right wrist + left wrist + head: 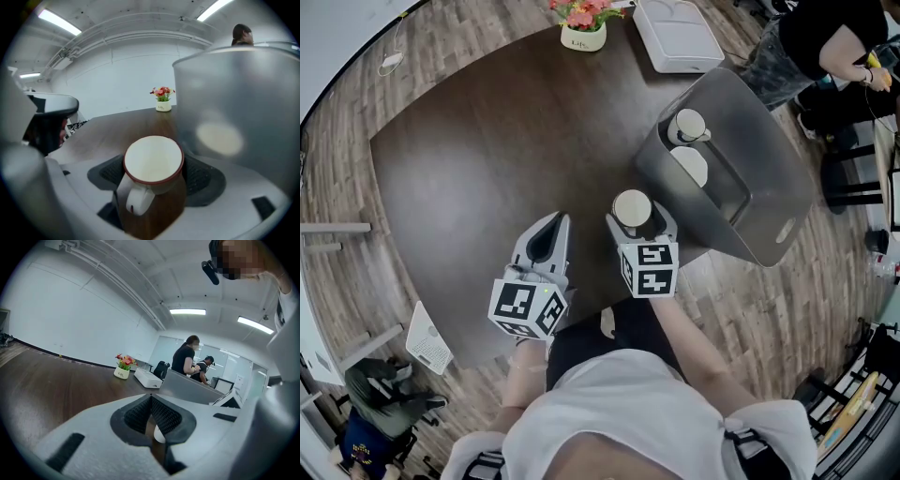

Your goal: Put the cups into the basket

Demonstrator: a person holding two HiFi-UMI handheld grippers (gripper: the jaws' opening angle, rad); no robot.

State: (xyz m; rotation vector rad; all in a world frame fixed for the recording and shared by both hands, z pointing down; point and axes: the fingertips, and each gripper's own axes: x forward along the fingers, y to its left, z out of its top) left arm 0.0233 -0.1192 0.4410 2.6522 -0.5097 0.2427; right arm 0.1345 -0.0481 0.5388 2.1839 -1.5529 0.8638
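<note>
**A:** What is the right gripper [153,165] doing?

**B:** Its jaws are clamped on a white cup [153,161] with a red rim. One dark pad presses each side, and the handle points back at the camera. The cup is upright, mouth up.

**A:** And the left gripper [149,398]?

**B:** Its jaws are pressed together, tips meeting, with nothing pinched between them. From the head view it [546,234] sits over the near edge of the dark table [478,150], just beside the right gripper [635,214].

**A:** Where is the held cup [632,207] relative to the basket?

**B:** Outside it, close to the near wall of the grey basket [764,159], which stands at the table's right side. I cannot tell whether the cup rests on the wood or is raised off it.

**A:** Anything inside the basket?

**B:** Two more white cups, one [687,125] behind the other [692,165].

**A:** Further out?

**B:** A flower pot [582,28] and a white tray [678,36] at the far edge, and a person in black [825,33] beyond the basket.
</note>
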